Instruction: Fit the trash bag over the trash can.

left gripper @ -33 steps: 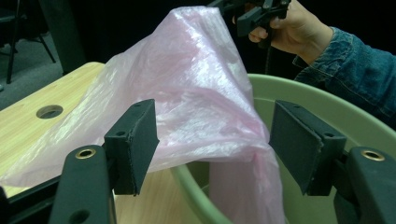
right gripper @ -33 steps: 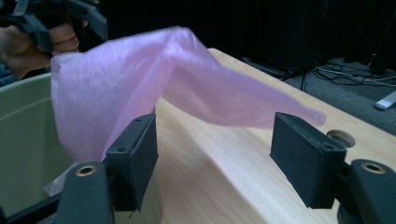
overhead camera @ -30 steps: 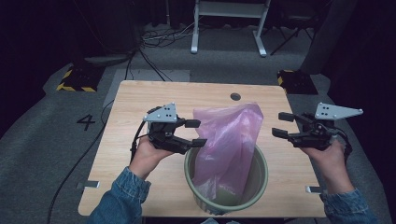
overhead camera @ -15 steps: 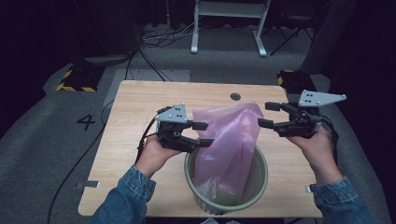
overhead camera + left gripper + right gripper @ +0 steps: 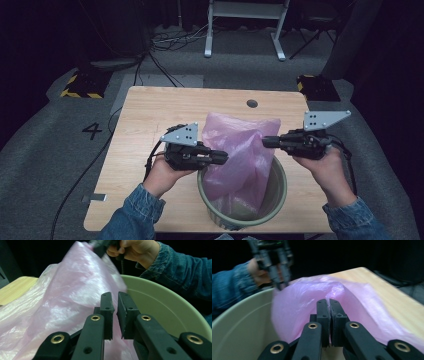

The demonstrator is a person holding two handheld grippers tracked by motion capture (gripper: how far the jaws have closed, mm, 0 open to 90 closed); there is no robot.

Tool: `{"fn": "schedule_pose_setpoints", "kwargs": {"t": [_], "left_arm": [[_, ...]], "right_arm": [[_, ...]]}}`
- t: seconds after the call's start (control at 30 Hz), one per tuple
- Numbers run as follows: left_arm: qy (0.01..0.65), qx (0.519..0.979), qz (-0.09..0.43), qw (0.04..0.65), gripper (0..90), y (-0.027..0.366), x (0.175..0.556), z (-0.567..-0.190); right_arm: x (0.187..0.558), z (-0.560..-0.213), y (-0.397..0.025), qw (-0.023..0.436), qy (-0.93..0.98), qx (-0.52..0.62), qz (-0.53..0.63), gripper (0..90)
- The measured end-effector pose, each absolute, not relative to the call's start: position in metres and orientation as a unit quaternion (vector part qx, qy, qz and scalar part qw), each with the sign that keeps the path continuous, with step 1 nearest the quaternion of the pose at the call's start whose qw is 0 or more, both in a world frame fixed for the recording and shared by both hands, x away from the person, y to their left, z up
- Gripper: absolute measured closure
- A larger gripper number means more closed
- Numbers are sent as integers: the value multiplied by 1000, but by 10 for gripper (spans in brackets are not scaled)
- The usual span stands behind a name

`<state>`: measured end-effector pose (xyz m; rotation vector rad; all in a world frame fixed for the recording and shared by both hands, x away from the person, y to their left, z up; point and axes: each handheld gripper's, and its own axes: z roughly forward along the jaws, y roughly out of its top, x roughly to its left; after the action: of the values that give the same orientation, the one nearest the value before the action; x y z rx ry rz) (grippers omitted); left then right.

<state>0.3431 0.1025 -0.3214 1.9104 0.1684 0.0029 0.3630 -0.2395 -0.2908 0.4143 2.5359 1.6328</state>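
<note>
A pink plastic bag (image 5: 240, 155) stands up out of a pale green round bin (image 5: 280, 197) at the near edge of the wooden table (image 5: 150, 115). My left gripper (image 5: 225, 158) is at the bag's left side, its jaws a narrow gap apart. In its own view that gripper (image 5: 115, 296) points at the bag (image 5: 62, 290) over the bin's rim (image 5: 155, 305). My right gripper (image 5: 265, 142) is at the bag's right edge. Seen along its jaws, it (image 5: 328, 301) is shut on a fold of the bag (image 5: 362, 305).
A round cable hole (image 5: 252, 103) sits at the table's far edge. On the grey floor beyond are a white stand (image 5: 245, 25), cables (image 5: 165, 40) and yellow-black blocks (image 5: 80, 86). The bin (image 5: 242, 317) takes up the near middle of the table.
Both grippers moved inward to the bag's two sides. Their jaws, wide apart a second ago, have closed: the right fully, the left to a narrow gap.
</note>
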Motion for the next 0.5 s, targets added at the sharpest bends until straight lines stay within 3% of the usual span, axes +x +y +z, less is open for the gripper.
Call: {"fn": "schedule_pose_setpoints", "kwargs": {"t": [0.13, 0.5], "left_arm": [[77, 817, 12, 572, 717, 102, 339, -321], [101, 828, 33, 551, 656, 99, 339, -331]], "right_arm": [[344, -297, -233, 24, 843, 113, 525, 874], [313, -330, -230, -9, 883, 122, 453, 859]]}}
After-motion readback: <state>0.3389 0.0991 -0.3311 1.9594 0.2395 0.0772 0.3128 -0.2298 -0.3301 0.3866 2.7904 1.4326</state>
